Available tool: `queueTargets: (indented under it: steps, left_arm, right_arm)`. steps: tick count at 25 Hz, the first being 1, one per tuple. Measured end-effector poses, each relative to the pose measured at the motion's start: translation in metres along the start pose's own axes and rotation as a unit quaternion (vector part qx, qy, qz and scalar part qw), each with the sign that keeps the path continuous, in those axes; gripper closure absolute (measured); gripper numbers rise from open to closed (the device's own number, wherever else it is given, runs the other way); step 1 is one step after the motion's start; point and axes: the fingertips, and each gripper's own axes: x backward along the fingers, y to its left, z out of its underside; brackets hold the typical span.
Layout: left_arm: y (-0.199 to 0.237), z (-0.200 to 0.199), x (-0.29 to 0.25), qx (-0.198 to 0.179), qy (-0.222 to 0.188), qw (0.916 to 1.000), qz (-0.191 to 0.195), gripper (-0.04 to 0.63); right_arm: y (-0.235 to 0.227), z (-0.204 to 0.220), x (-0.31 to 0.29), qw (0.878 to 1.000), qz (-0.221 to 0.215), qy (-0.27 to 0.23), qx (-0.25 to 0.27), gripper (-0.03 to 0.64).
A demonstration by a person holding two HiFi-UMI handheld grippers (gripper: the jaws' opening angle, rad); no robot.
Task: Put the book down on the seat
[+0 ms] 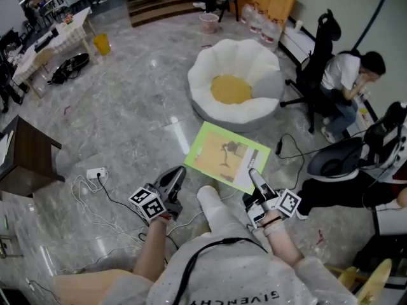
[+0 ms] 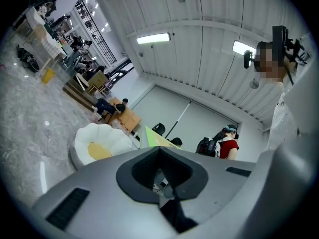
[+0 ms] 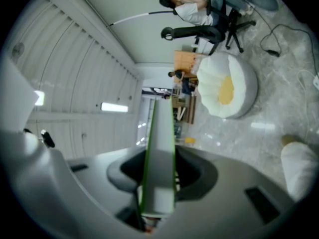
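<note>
Your left gripper [image 1: 172,182]: jaws pressed together, nothing between them. Book [image 1: 224,155]: green-edged, held flat in the air over the floor [image 1: 127,119], near the white seat [image 1: 206,65] but not on it. Your right gripper [image 1: 254,175]: jaws pinching the book's near edge.
</note>
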Motion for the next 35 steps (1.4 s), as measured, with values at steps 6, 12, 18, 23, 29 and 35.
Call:
queueTargets:
  steps: [6, 12, 18, 23, 29, 35]
  left_arm:
    - [0.026, -0.011, -0.029, -0.003, 0.006, 1.0, -0.001, 0.572]
    - [0.066, -0.033, -0.076, -0.002, 0.017, 0.9999, 0.001, 0.572]
    - [0.095, -0.044, -0.131, 0.01, 0.029, 0.9995, 0.008, 0.572]
    - [0.123, -0.058, -0.182, 0.013, 0.037, 0.9992, 0.011, 0.572]
    - [0.151, -0.092, -0.248, 0.025, 0.037, 0.999, 0.01, 0.572]
    - [0.16, -0.09, -0.257, 0.024, 0.023, 0.9992, 0.022, 0.572]
  right_arm:
    - [-0.017, -0.02, -0.024, 1.0, 0.003, -0.003, -0.012, 0.46]
    - [-0.03, -0.051, -0.074, 1.0, 0.003, -0.001, -0.016, 0.46]
    - [-0.045, -0.089, -0.118, 1.0, 0.013, 0.002, -0.016, 0.46]
    - [-0.051, -0.132, -0.157, 1.0, 0.018, 0.003, -0.015, 0.46]
    - [-0.053, -0.185, -0.208, 1.0, 0.023, -0.003, -0.019, 0.46]
    - [-0.058, -0.191, -0.215, 1.0, 0.009, -0.004, -0.004, 0.46]
